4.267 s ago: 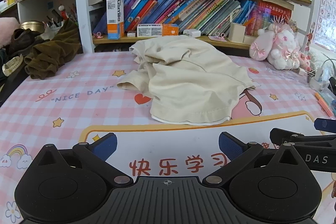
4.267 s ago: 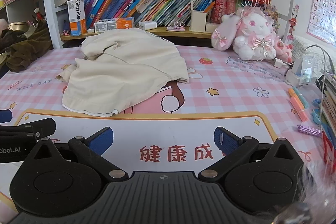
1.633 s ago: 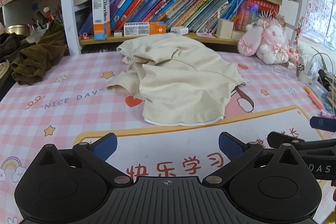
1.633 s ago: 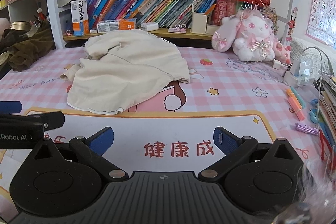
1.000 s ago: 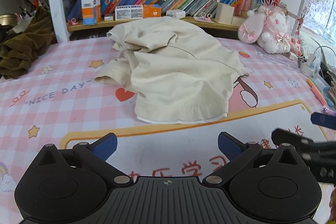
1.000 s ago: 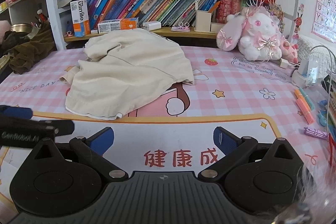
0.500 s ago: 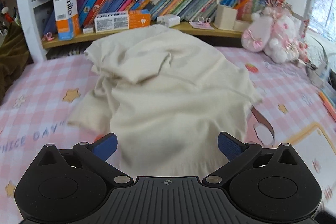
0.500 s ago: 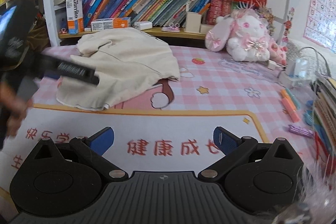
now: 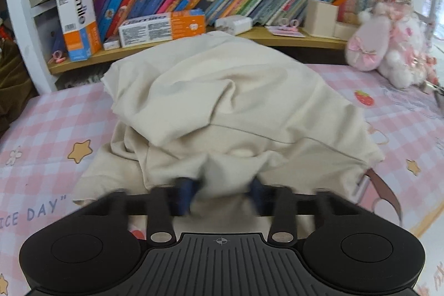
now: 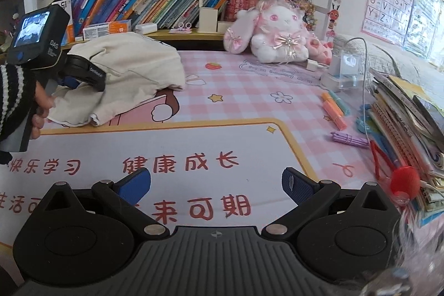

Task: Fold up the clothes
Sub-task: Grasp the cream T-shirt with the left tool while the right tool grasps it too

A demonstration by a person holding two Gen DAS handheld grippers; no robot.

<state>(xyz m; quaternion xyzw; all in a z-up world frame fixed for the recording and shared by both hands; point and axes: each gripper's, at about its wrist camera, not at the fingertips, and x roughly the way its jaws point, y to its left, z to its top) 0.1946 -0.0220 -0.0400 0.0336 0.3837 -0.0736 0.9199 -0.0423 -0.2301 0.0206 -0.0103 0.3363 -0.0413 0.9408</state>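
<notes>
Left wrist: left tool [image 9: 222, 192] pinching cream garment [image 9: 236, 107] (blurred); right tool [image 10: 216, 182] spread, unladen.

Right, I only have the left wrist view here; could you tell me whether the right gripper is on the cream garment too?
Observer: No. The right gripper is open with nothing in it. It is over the white printed part of the mat, apart from the cream garment.
Operator: Thank you. Is there anything on the table to its right?
Observer: Yes, orange markers lie on the pink checks, beside a stack of notebooks at the table edge.
Operator: And which way is the garment from it?
Observer: Ahead and to its left, where the left gripper meets the near fold.
</notes>
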